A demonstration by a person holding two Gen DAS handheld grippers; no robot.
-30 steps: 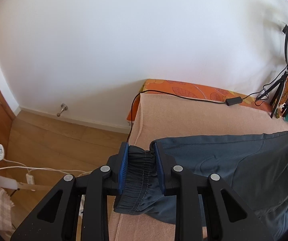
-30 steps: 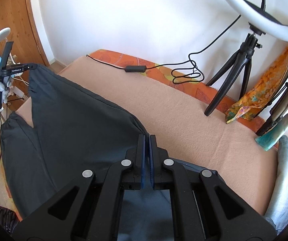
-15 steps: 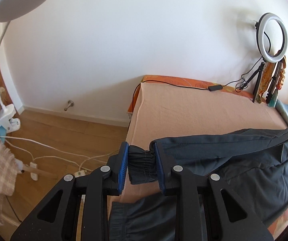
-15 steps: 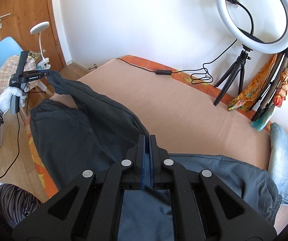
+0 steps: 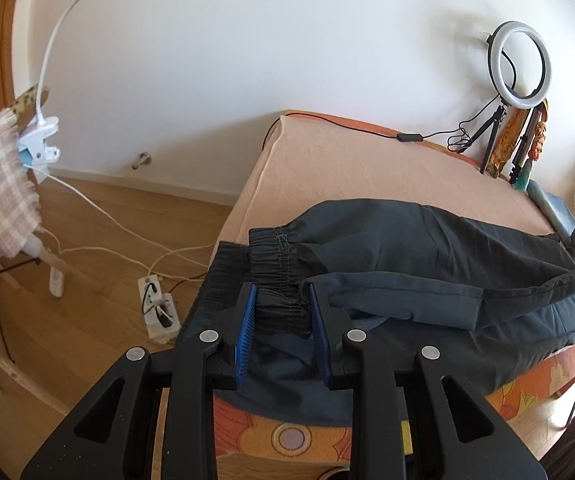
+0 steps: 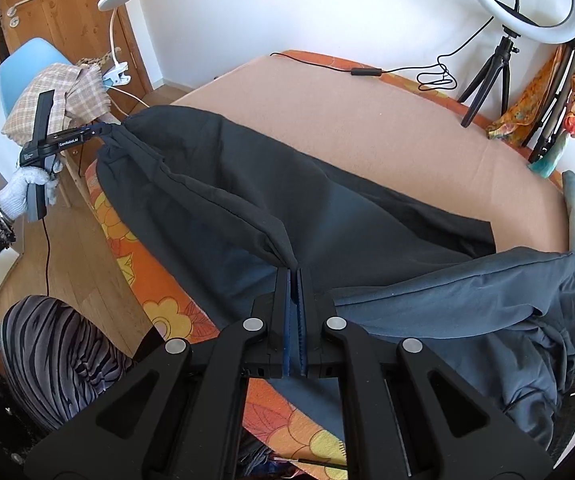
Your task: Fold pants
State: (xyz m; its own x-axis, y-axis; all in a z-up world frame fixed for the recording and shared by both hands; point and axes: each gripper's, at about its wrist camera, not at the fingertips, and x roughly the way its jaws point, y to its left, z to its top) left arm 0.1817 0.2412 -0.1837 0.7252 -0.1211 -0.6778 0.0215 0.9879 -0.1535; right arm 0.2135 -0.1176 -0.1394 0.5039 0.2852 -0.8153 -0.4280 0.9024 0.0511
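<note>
Dark grey pants [image 6: 227,184] are stretched across the near edge of the bed; they also show in the left wrist view [image 5: 427,256]. My left gripper [image 5: 281,298] is shut on the bunched elastic cuff of one leg [image 5: 275,264], held above the bed's left corner. It shows from outside in the right wrist view [image 6: 107,128], in a gloved hand. My right gripper [image 6: 294,276] is shut on a fold of the pants fabric near the middle. The waist end [image 6: 547,320] lies crumpled at the right.
The bed carries a peach blanket [image 6: 347,112] over an orange flowered cover [image 6: 127,216]. A ring light on a tripod [image 6: 491,56] and its cable stand at the far side. A blue chair with a checked cloth [image 6: 59,88], a clip lamp and a floor power strip [image 5: 159,308] are left.
Both grippers have pulled back toward the bed's near edge, dragging the pants along. The fabric now lies lower and more spread on the bed. Both grips are unchanged.
</note>
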